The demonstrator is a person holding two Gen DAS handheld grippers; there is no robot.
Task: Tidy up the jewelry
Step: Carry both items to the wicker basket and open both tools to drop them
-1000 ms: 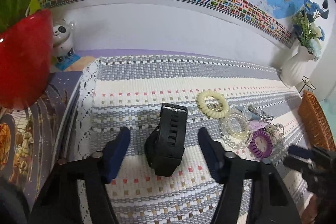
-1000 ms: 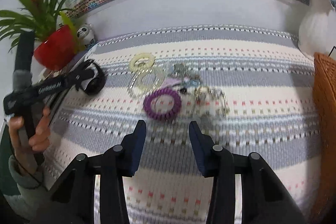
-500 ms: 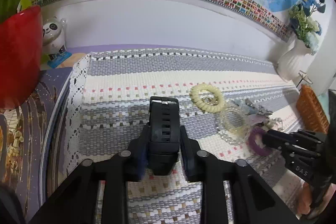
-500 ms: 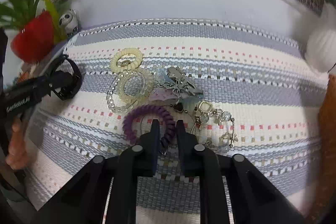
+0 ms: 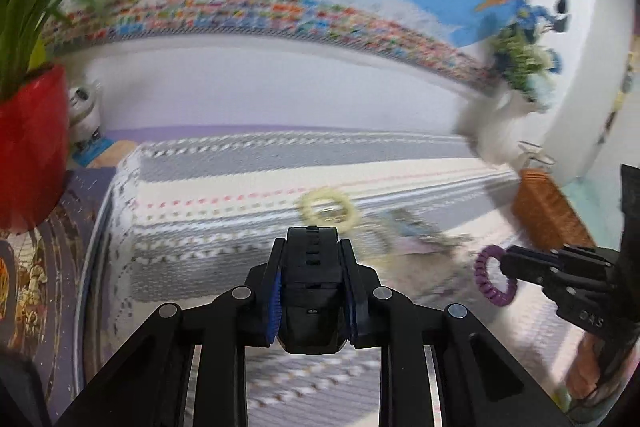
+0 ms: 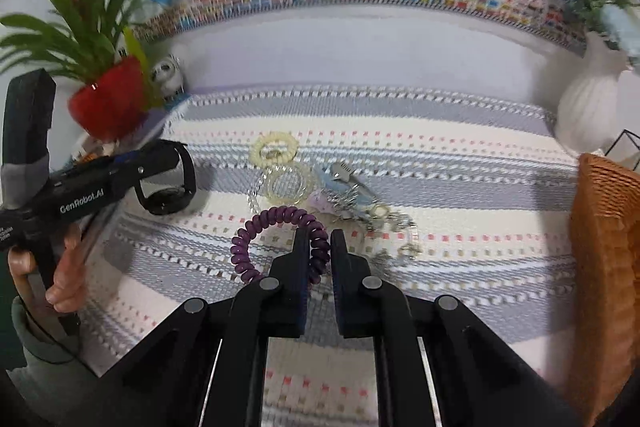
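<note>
My left gripper (image 5: 314,267) is shut on a black watch (image 5: 313,287) and holds it above the striped mat; it also shows in the right wrist view (image 6: 168,183). My right gripper (image 6: 320,243) is shut on a purple coil hair tie (image 6: 264,231), lifted off the mat; the tie shows in the left wrist view (image 5: 490,277). A yellow coil tie (image 6: 274,147), a clear bead bracelet (image 6: 286,183) and a tangle of clips and chains (image 6: 360,203) lie on the mat.
A wicker basket (image 6: 608,247) stands at the right edge. A white vase (image 6: 586,107) is at the back right. A red plant pot (image 6: 108,99) and a panda figure (image 6: 166,75) stand at the back left. The striped mat (image 6: 460,163) covers the table.
My left gripper has lifted the black watch off the mat. My right gripper has risen with the purple tie held in it. Both views now look more toward the wall.
</note>
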